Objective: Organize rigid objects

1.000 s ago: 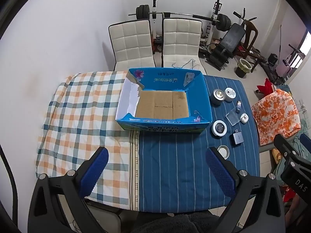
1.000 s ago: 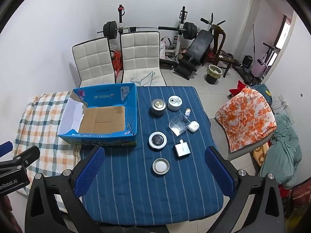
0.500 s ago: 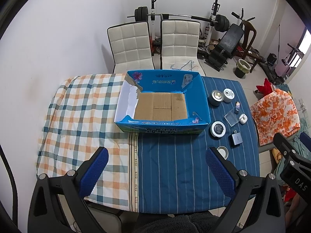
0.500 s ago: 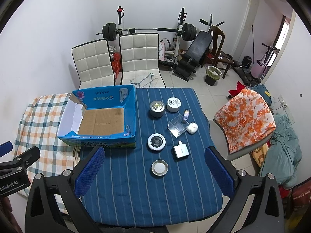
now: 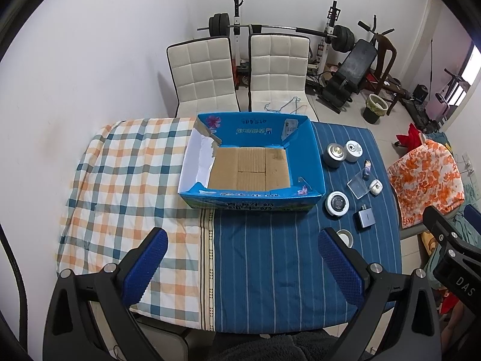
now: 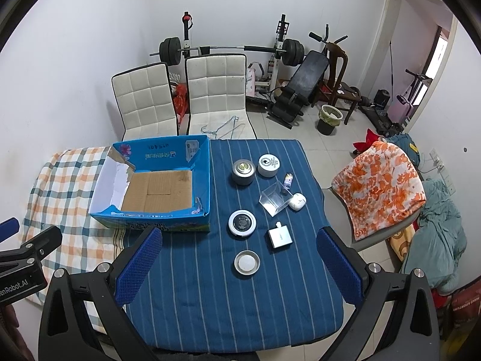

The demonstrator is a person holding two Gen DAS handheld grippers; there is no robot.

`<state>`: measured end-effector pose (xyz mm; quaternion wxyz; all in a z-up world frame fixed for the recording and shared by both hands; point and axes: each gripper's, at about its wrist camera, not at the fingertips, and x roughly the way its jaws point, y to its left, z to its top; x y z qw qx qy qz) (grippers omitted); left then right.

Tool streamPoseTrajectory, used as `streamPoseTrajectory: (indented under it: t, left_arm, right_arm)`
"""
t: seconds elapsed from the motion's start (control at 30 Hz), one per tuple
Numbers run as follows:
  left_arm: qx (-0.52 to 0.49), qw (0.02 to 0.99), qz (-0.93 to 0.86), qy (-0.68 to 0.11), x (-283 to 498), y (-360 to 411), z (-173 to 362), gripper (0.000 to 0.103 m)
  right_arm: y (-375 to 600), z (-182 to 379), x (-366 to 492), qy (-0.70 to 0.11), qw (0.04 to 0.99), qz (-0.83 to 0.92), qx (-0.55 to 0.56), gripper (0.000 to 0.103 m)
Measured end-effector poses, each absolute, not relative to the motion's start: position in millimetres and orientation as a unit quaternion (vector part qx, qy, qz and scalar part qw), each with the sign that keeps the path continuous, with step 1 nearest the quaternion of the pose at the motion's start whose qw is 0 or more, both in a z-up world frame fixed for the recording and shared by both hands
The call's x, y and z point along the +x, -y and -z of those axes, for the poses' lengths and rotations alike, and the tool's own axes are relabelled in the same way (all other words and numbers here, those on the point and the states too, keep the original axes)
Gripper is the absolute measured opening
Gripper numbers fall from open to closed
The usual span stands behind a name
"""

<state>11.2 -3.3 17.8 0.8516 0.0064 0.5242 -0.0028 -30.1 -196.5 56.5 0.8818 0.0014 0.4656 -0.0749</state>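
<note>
An empty blue cardboard box with a brown floor sits mid-table. To its right on the blue striped cloth lie several small items: a metal tin, a white jar, a clear plastic box, a white earbud case, a small bottle, a round black-and-white compact, a grey adapter and a round lid. My left gripper hangs open above the table's near edge. My right gripper is open too, high above the lid, holding nothing.
A checked cloth covers the table's left half. Two white chairs stand behind the table, with gym equipment along the wall. An orange-patterned covered chair stands at the right.
Both grippers have drawn back and up slightly, so the table and its items look a little smaller and farther away. Nothing on the table has moved.
</note>
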Motion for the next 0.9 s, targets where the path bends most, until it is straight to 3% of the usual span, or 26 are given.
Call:
streamPoseTrajectory:
  t: [0.9]
  left_arm:
    - [0.007, 0.854, 0.002, -0.521, 9.6, 5.1, -19.3, 0.103]
  right_arm:
    - [196.8, -58.7, -30.1, -0.464, 0.882, 0.074, 0.003, 0.103]
